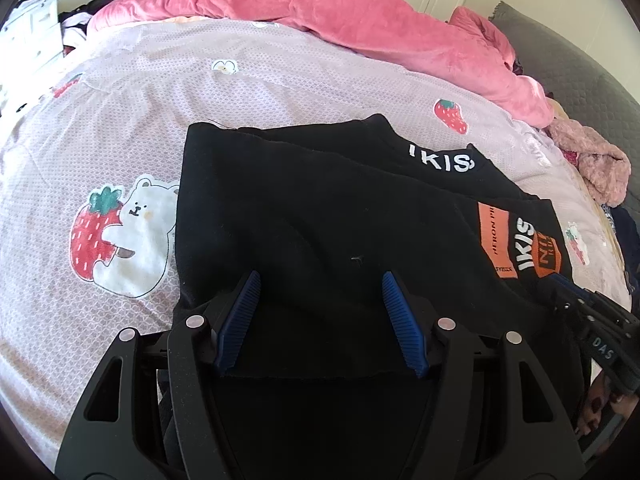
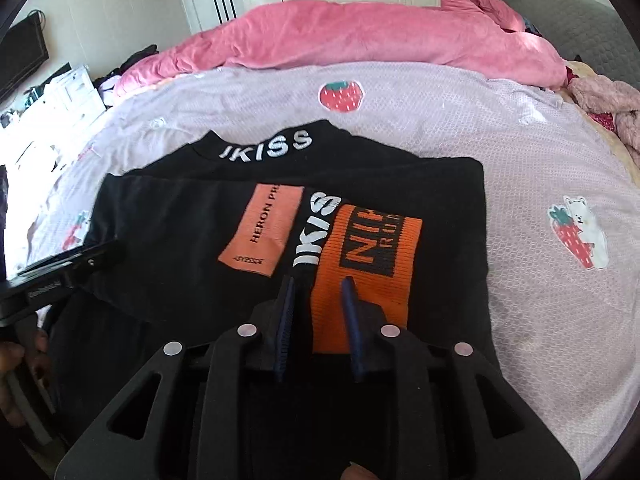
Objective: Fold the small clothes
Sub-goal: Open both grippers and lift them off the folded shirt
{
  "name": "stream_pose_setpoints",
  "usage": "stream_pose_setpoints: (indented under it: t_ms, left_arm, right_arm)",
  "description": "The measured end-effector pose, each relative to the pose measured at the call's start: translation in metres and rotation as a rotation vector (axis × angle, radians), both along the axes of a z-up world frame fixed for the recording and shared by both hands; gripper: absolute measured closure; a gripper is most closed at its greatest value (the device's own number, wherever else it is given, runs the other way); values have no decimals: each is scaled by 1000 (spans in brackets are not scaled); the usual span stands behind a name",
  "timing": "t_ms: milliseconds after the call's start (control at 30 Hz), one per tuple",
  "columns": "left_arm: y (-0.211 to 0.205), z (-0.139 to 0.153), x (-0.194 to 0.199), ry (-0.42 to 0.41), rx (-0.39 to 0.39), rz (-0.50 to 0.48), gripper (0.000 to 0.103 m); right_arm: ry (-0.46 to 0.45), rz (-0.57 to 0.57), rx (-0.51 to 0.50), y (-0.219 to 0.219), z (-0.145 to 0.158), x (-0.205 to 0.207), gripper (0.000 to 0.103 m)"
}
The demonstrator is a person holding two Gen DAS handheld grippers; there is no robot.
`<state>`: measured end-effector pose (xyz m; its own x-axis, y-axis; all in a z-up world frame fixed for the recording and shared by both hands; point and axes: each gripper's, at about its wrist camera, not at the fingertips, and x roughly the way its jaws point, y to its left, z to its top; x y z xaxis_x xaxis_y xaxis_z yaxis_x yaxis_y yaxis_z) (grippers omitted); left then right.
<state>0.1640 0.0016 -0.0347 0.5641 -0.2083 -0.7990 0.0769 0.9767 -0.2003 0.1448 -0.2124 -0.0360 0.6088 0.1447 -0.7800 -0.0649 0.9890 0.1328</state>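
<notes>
Left wrist view: left tool (image 1: 318, 280) spread wide, right tool (image 2: 320, 286) half-parted, both over black sweater (image 2: 180, 220) on bed (image 2: 520, 168).

The near hem of the black top (image 1: 320, 216) lies hidden under the left gripper (image 1: 318, 280) at the bottom of the left wrist view, and the right gripper (image 2: 320, 284) likewise covers the lower end of the orange patch (image 2: 368, 272) at lower centre of the right wrist view. The patch's lettering is folded under at its upper edge, so only part of the word reads. The small print on the salmon label (image 2: 260, 232) is too fine to read in full. At the right edge of the left wrist view, the other gripper is cut off by the frame. The clutter (image 2: 64, 92) at upper left of the right wrist view is too washed out to identify.
</notes>
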Motion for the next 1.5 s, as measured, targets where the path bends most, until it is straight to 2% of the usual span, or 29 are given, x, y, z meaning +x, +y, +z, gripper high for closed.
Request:
stream_pose_setpoints:
  t_ms: [133,233,300,400,567,633,667,733,867,933,1167,1500]
  left_arm:
    - [5,4,-7,-5,-16,10,47]
    - [8,10,-14,-13,-19,11,47]
    - [10,14,-18,-18,-21,15,47]
    - [12,21,-24,-30,-19,18,43]
    - [18,37,-36,-61,-21,30,31]
    - [20,44,-42,-76,-18,32,30]
    - [21,47,-44,-82,-16,34,24]
    - [23,54,-49,-96,-15,40,19]
    - [27,66,-61,-122,-13,50,14]
    - [29,71,-67,-137,-13,54,10]
    - [38,79,-88,-156,4,72,10]
    - [63,74,-112,-146,6,114,10]
  right_arm:
    - [-12,2,2,-3,7,-10,74]
    - [-27,-4,2,-5,12,-19,66]
    - [-32,-7,3,-6,16,-24,49]
    - [-43,-12,4,-7,21,-30,45]
    - [-64,-19,6,-7,30,-40,33]
    - [-76,-22,4,-6,35,-44,27]
    - [-82,-21,7,-6,37,-46,25]
    - [-95,-18,8,-5,42,-50,22]
    - [-120,-22,7,-5,50,-59,13]
    - [-134,-28,11,-6,55,-65,11]
    - [-157,-52,19,-13,63,-83,8]
    - [-151,-63,-3,-22,61,-107,8]
